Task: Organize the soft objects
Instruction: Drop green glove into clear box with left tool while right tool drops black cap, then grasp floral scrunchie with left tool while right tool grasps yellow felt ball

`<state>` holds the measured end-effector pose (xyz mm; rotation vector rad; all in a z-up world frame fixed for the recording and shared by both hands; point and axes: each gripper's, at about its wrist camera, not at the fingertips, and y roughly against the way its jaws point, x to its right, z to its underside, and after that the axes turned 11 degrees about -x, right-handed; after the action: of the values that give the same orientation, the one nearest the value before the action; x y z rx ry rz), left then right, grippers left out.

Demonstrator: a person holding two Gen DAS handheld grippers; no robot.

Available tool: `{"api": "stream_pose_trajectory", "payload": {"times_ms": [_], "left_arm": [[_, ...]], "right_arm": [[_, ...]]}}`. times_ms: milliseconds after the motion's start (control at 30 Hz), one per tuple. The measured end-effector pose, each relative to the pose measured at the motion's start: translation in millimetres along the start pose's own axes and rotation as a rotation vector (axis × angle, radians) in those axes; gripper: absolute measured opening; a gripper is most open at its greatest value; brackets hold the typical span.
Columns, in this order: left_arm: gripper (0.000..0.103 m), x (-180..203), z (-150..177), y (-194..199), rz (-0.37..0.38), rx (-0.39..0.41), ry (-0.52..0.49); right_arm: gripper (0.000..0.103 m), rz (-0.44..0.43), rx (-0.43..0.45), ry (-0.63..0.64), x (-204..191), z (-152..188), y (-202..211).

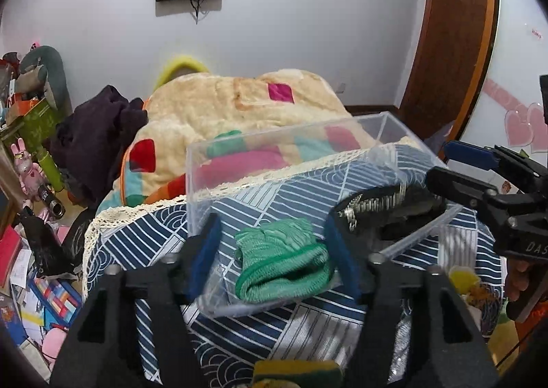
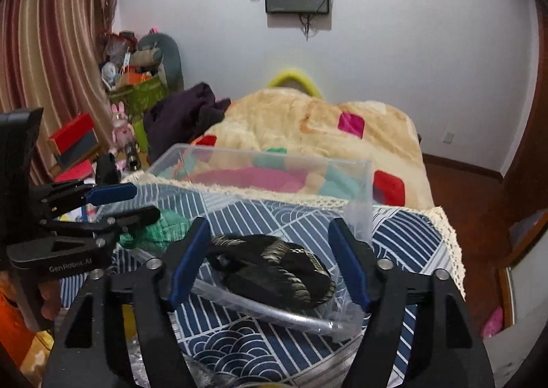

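Note:
A clear plastic box (image 1: pixel 212 161) (image 2: pixel 356 168) stands on a blue patterned cloth (image 1: pixel 274 326) (image 2: pixel 404 237). Inside it lie a green knitted piece (image 1: pixel 281 264) (image 2: pixel 161 227) and a black-and-silver fabric piece (image 1: pixel 370 206) (image 2: pixel 270 268). My left gripper (image 1: pixel 274 251) is open, its blue pads either side of the green piece, not touching it. My right gripper (image 2: pixel 270 264) is open around the black piece, and shows at the right of the left wrist view (image 1: pixel 455 165). The left gripper also shows at the left of the right wrist view (image 2: pixel 133 203).
A cream blanket with coloured patches (image 1: pixel 219 107) (image 2: pixel 308 120) lies behind the box, with dark purple clothing (image 1: pixel 99 131) (image 2: pixel 185 117) beside it. Cluttered toys and boxes (image 1: pixel 30 134) stand at the left. A yellow-green sponge (image 1: pixel 294 374) lies at the near edge.

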<state>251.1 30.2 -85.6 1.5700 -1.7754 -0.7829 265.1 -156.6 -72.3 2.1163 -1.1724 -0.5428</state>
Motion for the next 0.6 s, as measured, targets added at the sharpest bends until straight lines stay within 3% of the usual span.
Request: {"api": "stream_pose_trajectory", "payload": {"times_ms": [133, 200, 367, 600], "left_arm": [[0.074, 2, 8, 23, -0.023, 0.038, -0.005], [0.083, 4, 14, 34, -0.026, 0.059, -0.008], [0.096, 5, 37, 60, -0.03, 0.091, -0.002], [0.096, 5, 78, 62, -0.041, 0.057, -0.005]], "right_arm": [[0.078, 0.027, 0.067, -0.005, -4, 4, 24], [0.081, 0.035, 0.097, -0.005, -6, 8, 34], [0.081, 0.072, 0.135, 0.011, -10, 24, 53], [0.081, 0.102, 0.083, 0.003, -5, 59, 55]]}}
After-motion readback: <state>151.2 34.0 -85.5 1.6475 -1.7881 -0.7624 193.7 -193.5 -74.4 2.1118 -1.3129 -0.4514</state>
